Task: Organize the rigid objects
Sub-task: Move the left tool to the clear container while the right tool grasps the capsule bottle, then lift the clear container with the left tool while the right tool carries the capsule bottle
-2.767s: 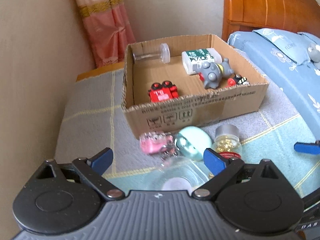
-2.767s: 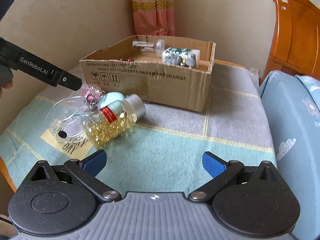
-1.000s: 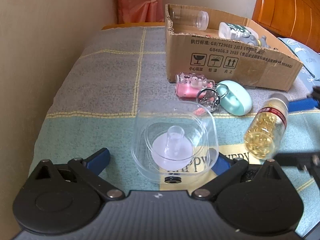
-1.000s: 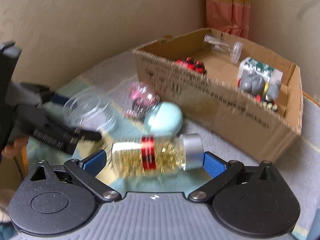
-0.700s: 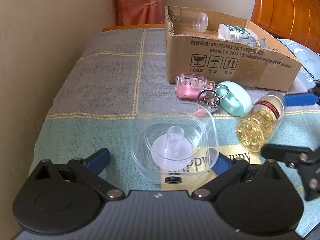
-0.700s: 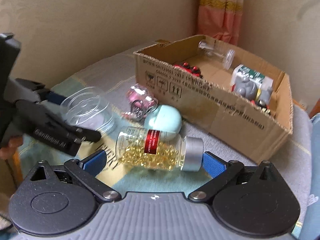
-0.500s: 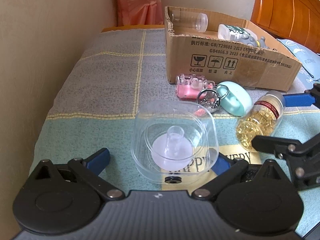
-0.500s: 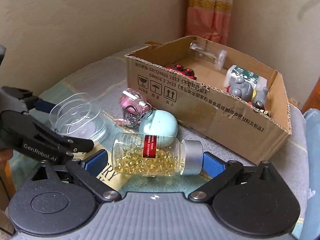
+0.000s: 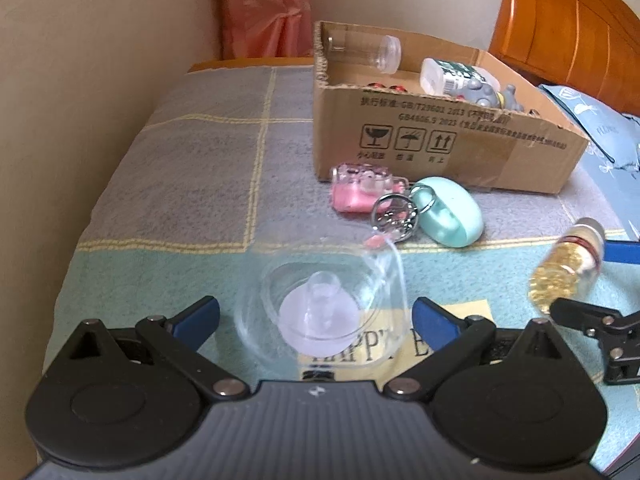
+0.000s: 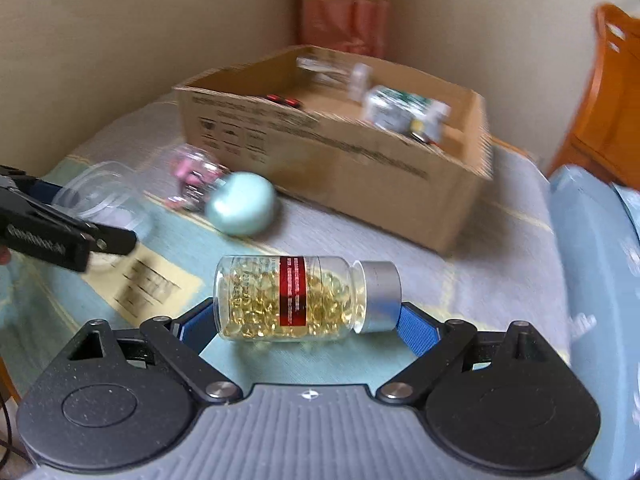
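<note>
1. The pill bottle [image 10: 296, 296] lay on its side on the bed cover [image 10: 480, 280], its long axis running across the right wrist view, silver cap to the right and base to the left.
2. The right gripper [image 10: 308, 320] had just been closing its jaws, with the bottle between them end to end. Its blue pads [image 10: 416, 328] sat at the cap and the base; whether they pressed yet could not be told.
3. The left gripper [image 9: 316, 316] was spread wide around a clear case [image 9: 320, 308], its pads [image 9: 430, 314] beside the case; contact on the right side could not be told.
4. The case held a round translucent piece with a small nub pointing up.
5. The cardboard box [image 9: 440, 148] stood open at the far end of the cover. Inside it lay a clear tube [image 9: 368, 50] on its side, a white bottle [image 9: 452, 74], a grey toy [image 9: 480, 92] and a red toy [image 10: 282, 100] mostly hidden by the wall.
6. Just outside the box's front wall lay a pink keychain [image 9: 360, 188] and a mint oval case [image 9: 448, 212], touching each other through the key rings.
7. The pill bottle was well apart from the box, nearer than the mint case.
</note>
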